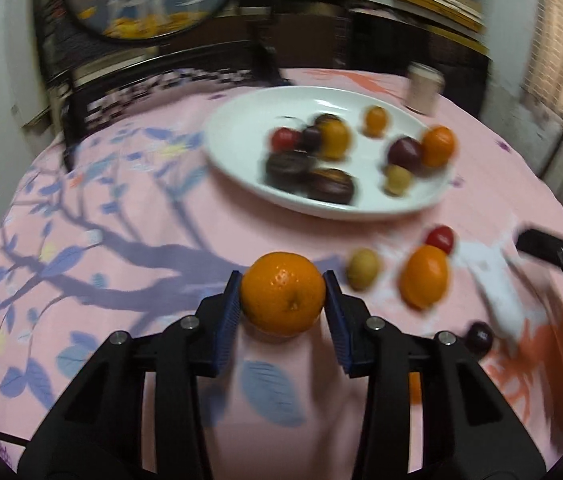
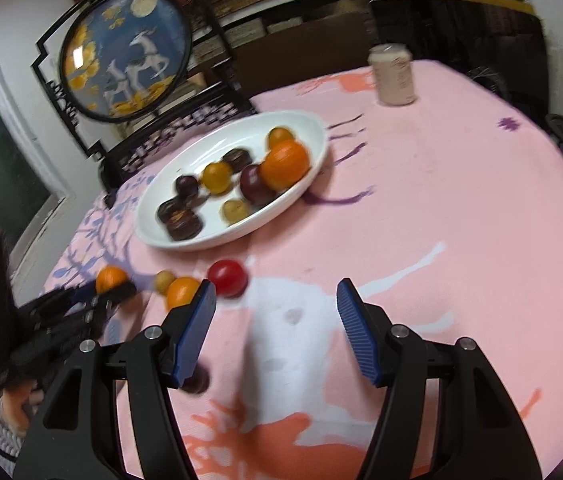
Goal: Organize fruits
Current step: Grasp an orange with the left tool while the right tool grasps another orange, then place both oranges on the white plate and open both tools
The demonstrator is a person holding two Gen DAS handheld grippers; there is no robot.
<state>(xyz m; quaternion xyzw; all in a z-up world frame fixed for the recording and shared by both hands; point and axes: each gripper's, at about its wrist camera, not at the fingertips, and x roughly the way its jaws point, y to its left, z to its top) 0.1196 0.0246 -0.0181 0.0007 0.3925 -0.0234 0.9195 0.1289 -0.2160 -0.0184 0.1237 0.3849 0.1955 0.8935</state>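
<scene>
Blue pads [image 1: 228,312] clamp orange [image 1: 283,298] between them

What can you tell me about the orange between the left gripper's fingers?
The orange is round, bright and glossy, its dimpled peel showing a small navel facing the camera. It sits between the left gripper, both blue ribbed pads against its sides. Its underside appears to rest on the pink tablecloth, in front of the white plate.

A pink-clothed table [image 2: 461,208] bears a white plate [image 2: 185,240], a can [image 2: 395,74] and loose fruits [image 2: 227,278].
</scene>
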